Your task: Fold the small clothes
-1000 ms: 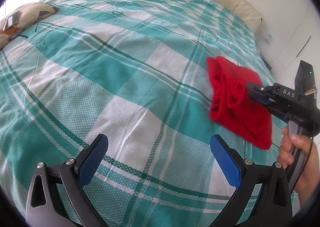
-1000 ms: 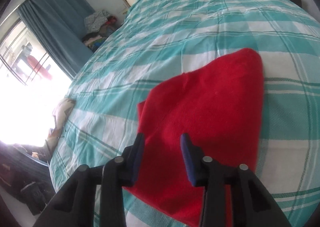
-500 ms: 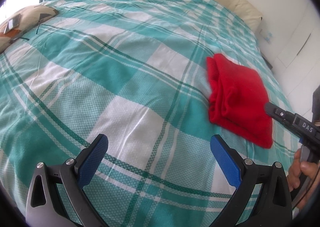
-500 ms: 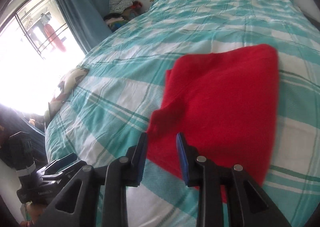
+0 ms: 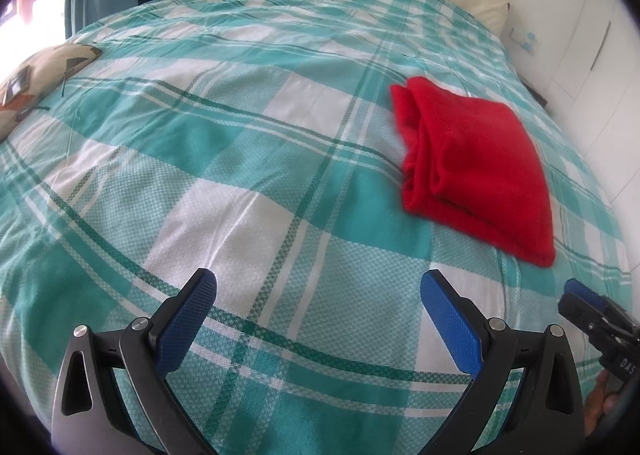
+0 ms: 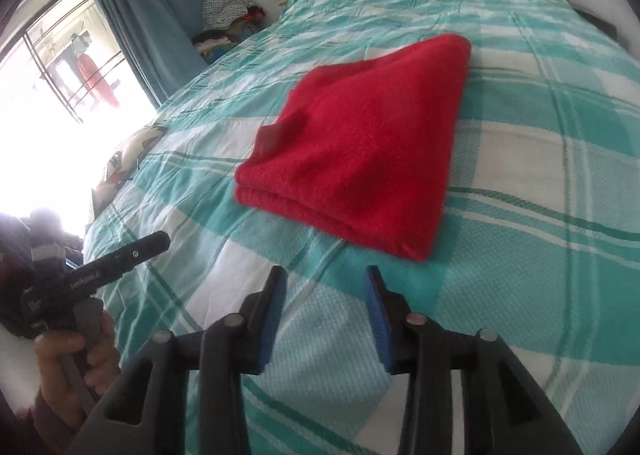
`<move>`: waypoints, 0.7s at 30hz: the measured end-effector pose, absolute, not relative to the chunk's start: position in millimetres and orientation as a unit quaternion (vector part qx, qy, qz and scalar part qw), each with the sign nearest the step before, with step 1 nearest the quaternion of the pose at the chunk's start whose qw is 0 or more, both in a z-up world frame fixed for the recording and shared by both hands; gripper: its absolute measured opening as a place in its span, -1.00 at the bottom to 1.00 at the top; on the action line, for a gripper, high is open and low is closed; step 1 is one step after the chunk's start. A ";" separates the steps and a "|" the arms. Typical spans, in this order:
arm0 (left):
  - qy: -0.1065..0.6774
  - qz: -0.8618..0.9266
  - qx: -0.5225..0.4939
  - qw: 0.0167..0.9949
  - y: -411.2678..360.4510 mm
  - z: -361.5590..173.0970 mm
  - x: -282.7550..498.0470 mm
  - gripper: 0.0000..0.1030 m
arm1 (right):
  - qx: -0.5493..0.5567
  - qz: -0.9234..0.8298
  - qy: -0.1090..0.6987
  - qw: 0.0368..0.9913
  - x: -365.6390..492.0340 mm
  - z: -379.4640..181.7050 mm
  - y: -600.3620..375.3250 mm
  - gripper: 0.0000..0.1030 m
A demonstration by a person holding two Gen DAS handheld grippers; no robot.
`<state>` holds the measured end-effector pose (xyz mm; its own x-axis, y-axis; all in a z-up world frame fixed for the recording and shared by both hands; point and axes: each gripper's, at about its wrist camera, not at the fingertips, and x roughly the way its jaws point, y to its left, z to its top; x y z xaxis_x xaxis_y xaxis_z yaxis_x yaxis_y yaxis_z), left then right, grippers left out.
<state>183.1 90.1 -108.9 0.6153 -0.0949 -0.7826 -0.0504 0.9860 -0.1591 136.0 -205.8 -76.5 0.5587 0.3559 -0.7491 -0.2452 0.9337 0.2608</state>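
**Folded garment at rest, both grippers clear**

Red garment (image 5: 476, 171) lies folded on the checked bedspread (image 5: 224, 159), right of centre. Left gripper (image 5: 318, 297) fingers wide apart, empty. Right gripper (image 6: 325, 287) fingers parted, empty, near the garment's edge, not touching.

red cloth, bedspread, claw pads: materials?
Red cloth: looks like fleece or terry, matte and fuzzy, with thick soft folds. Bedspread: woven cotton-like check, its weave grain visible. Left claw pads: blue, dimpled, probably rubber or plastic.
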 end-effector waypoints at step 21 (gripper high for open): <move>0.469 -0.019 0.001 0.883 35.8 -144.8 185.5 0.99 | -0.031 -0.004 0.408 0.912 73.0 -117.4 -253.9 0.74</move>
<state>185.5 35.8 -144.8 0.5597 -0.0322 -0.8281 0.0335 0.9993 -0.0162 73.0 -253.9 -117.4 0.6668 -0.0321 -0.7446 -0.0180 0.9981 -0.0592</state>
